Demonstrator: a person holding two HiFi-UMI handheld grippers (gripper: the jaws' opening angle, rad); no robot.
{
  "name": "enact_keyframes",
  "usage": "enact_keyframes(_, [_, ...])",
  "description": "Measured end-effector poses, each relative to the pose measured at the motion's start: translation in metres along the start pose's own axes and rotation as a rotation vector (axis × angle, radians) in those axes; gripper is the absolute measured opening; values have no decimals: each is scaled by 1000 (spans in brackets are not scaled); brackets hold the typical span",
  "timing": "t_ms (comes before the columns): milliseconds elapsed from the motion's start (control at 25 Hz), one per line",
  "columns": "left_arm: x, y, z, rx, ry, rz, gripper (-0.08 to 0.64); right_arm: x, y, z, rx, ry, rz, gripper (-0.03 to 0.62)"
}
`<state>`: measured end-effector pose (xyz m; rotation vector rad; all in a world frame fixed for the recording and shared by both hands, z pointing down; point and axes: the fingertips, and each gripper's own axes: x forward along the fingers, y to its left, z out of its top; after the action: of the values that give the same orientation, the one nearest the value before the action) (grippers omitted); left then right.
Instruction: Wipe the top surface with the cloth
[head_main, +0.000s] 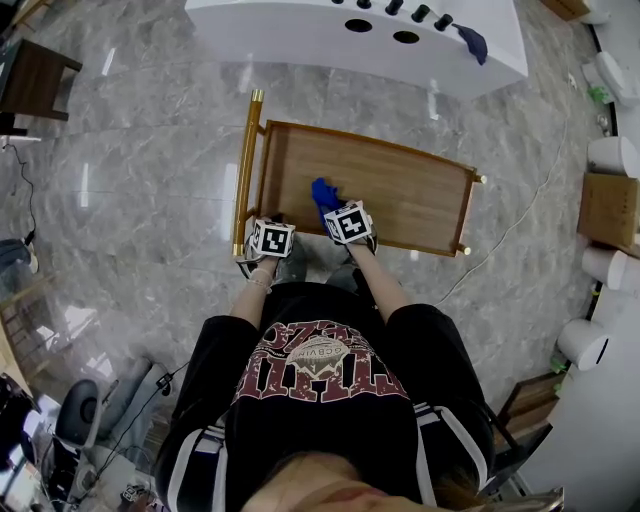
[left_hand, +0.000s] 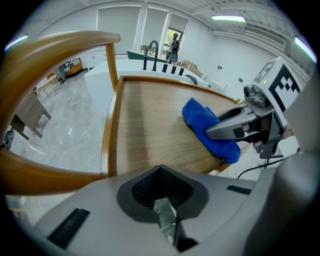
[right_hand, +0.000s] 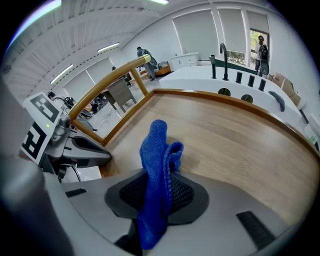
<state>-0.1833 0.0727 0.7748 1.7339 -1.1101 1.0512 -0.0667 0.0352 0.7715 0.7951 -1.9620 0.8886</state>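
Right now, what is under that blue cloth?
Only the wooden cart top. The blue cloth, pinched in the right gripper, rests on it by the edge nearest the person. The patch of wood directly beneath is covered and cannot be seen.

Hidden beneath the right gripper (head_main: 338, 212) in the head view: the blue cloth's (head_main: 324, 190) near end. Swallowed by the gripper's dark recess (right_hand: 125, 195) in the right gripper view: that same end. Cut off by the head view's top edge: the white counter (head_main: 300, 40). Cut off at left in the left gripper view: the cart's wooden handle (left_hand: 60, 44). Too small for detail: a distant person (left_hand: 174, 44).
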Motion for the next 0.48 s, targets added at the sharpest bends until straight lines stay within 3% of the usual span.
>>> enact_keyframes(240, [-2,0,0,10,-12,1,48,10,16,10,-34,2,26,97])
enact_keyframes(480, [0,-3,-3,93,-26,20,49,17,30,15,-74,14,50,97])
